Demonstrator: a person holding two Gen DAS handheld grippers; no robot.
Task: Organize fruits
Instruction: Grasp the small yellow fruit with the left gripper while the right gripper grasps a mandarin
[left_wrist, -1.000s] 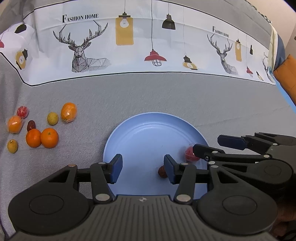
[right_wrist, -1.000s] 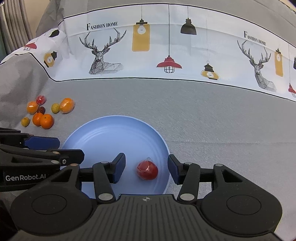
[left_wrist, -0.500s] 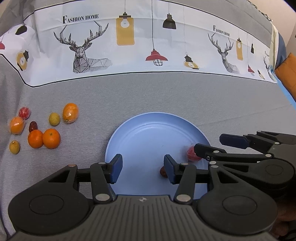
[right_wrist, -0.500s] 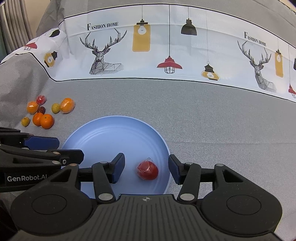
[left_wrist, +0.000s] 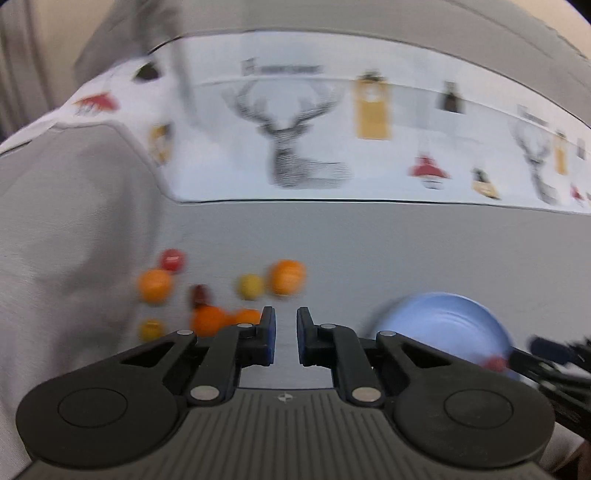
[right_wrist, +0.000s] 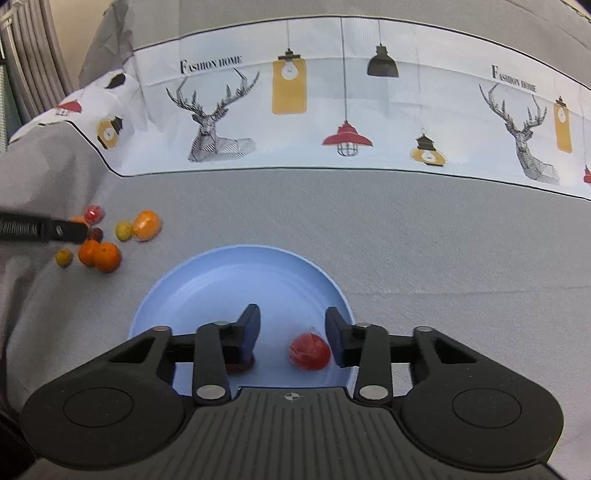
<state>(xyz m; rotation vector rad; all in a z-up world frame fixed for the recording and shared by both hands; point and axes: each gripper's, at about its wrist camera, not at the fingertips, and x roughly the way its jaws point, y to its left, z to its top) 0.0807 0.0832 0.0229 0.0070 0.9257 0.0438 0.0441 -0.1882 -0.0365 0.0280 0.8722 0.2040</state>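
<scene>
woven grey cloth (right_wrist: 406, 236), round blue plate (right_wrist: 236, 273)

1. A light blue plate (right_wrist: 236, 280) is showing at lower centre of the right wrist view.
2. A red fruit (right_wrist: 309, 351) is lying on it, beside a dark red one (right_wrist: 242, 365).
3. At middle left, orange fruits (right_wrist: 101, 256), yellow ones (right_wrist: 123, 230) and a red one (right_wrist: 94, 213) are sitting on grey cloth (right_wrist: 406, 229).
4. A white band (right_wrist: 332, 110) across the top is carrying grey deer, yellow, red and black lamps, and black lettering.
5. Both black grippers are wearing dark blue pads (right_wrist: 252, 328).
</scene>
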